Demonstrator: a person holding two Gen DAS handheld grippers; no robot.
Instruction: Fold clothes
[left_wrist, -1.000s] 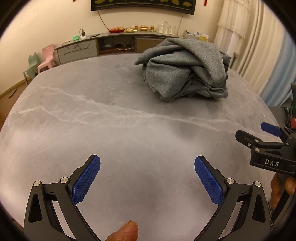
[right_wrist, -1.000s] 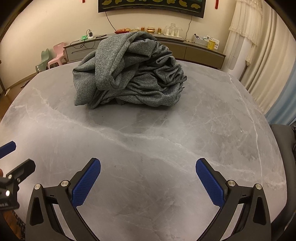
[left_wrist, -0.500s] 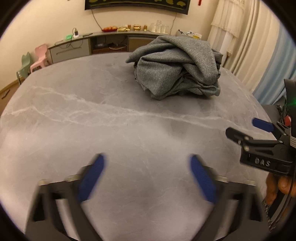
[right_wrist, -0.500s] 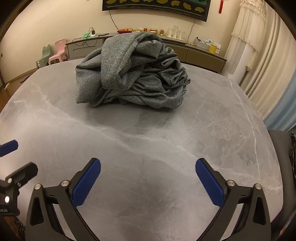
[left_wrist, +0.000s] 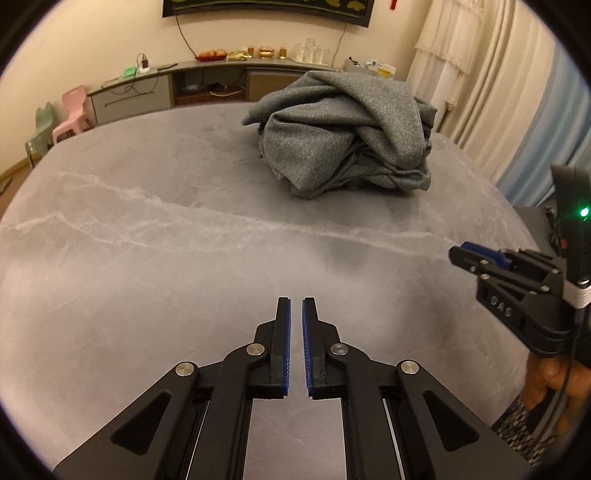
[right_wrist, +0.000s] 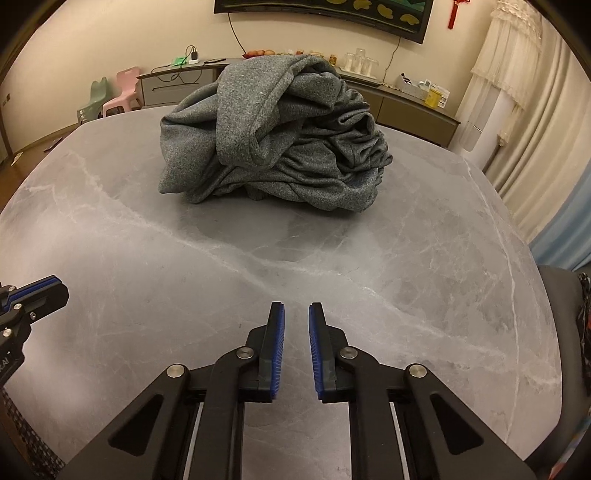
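Nearest the cameras, the left hand-held gripper hovered over the grey marble tabletop with its 2 blue pads almost pressed together, a thin slit between them and nothing pinched. The right hand-held gripper was likewise nearly closed and empty, a slightly wider gap showing between its pads. Both stood well apart from the clothing. Farther back, a crumpled grey garment lay heaped on the tabletop, unfolded. Beyond the tabletop, a low cabinet ran along the wall, with 2 small chairs at its left and curtains at the right.
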